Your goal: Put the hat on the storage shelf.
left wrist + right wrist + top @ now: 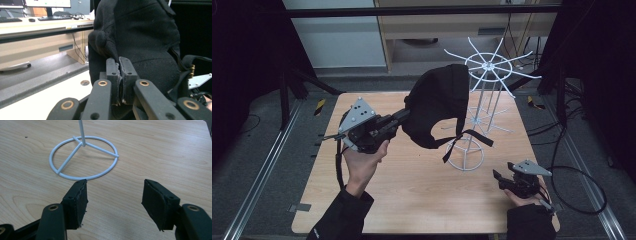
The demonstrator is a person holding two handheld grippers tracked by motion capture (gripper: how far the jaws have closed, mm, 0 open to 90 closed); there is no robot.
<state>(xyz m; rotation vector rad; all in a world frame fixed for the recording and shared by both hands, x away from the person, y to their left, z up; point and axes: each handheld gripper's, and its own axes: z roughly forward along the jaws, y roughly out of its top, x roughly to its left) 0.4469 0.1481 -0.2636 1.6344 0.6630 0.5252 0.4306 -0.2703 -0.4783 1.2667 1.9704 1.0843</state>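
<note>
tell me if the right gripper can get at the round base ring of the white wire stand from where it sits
Probably yes. The right gripper is open and faces the white wire stand's base ring across bare wooden table, with nothing between them; the black cap hangs higher up.

From above, the black cap [437, 102] covers the tips of my left gripper [404, 117] and part of the white wire rack [484, 95], so I can't see whether it touches any spoke. In the left gripper view the cap's [140, 37] top is cut off by the frame. In the right gripper view the rack's pole [81, 131] runs off the top; only its ring base [83, 157] shows.
</note>
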